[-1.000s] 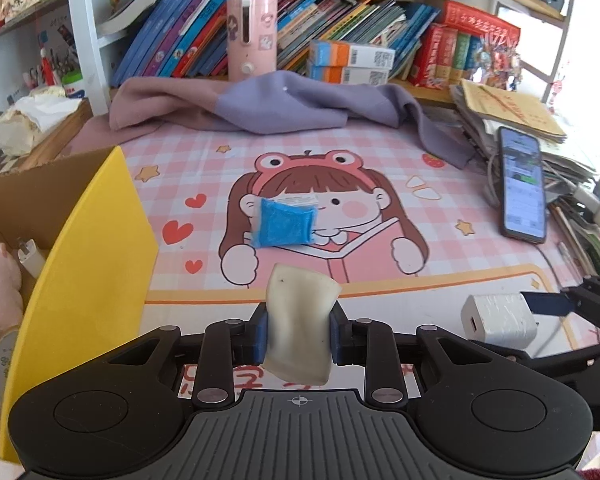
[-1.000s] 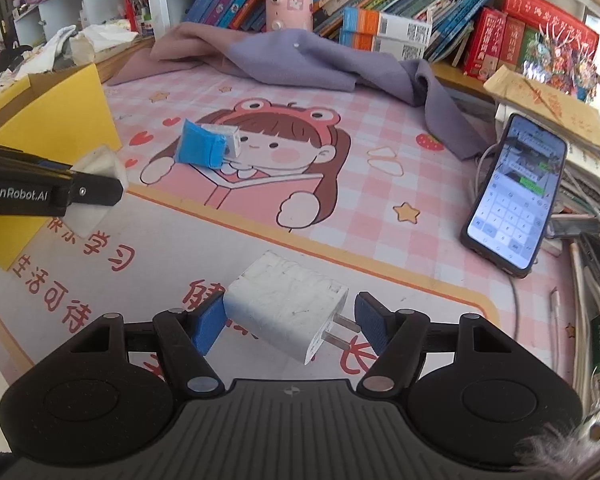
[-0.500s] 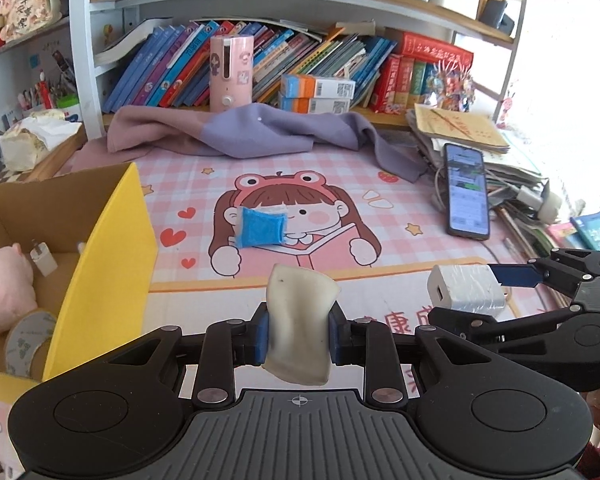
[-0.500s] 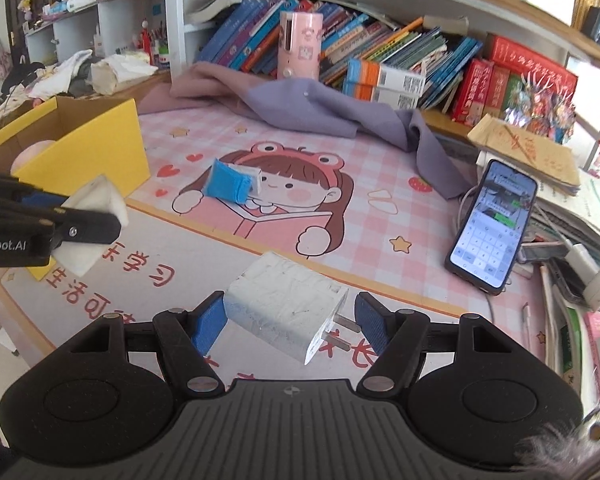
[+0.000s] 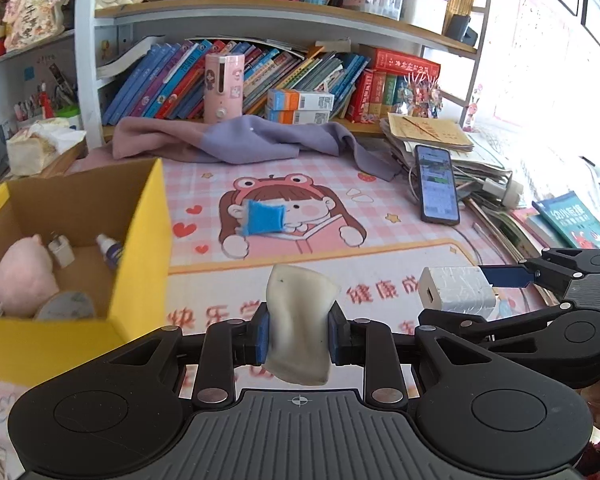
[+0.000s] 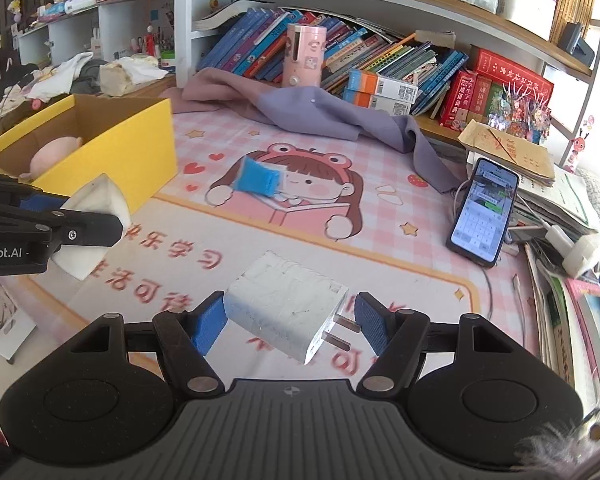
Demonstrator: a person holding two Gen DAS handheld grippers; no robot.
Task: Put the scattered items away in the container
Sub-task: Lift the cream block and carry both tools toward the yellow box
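My left gripper (image 5: 298, 334) is shut on a white sponge pad (image 5: 299, 320) and holds it above the mat, right of the yellow cardboard box (image 5: 140, 248). The box holds a pink plush (image 5: 22, 276), a small bottle (image 5: 110, 250) and a few other items. My right gripper (image 6: 290, 322) is shut on a white charger plug (image 6: 286, 306), its prongs toward the right finger. It also shows in the left wrist view (image 5: 456, 294). A blue packet (image 5: 266, 218) lies on the cartoon mat; it shows in the right wrist view too (image 6: 260, 176).
A phone (image 5: 436, 188) lies on its cable at the right beside stacked papers and books (image 5: 452, 140). A purple cloth (image 5: 236, 142) lies at the back under the bookshelf with a pink device (image 5: 222, 82). Tissues (image 5: 40, 144) sit behind the box.
Both grippers have risen and pulled back from the mat with their loads. The box's inside has come into the left wrist view.
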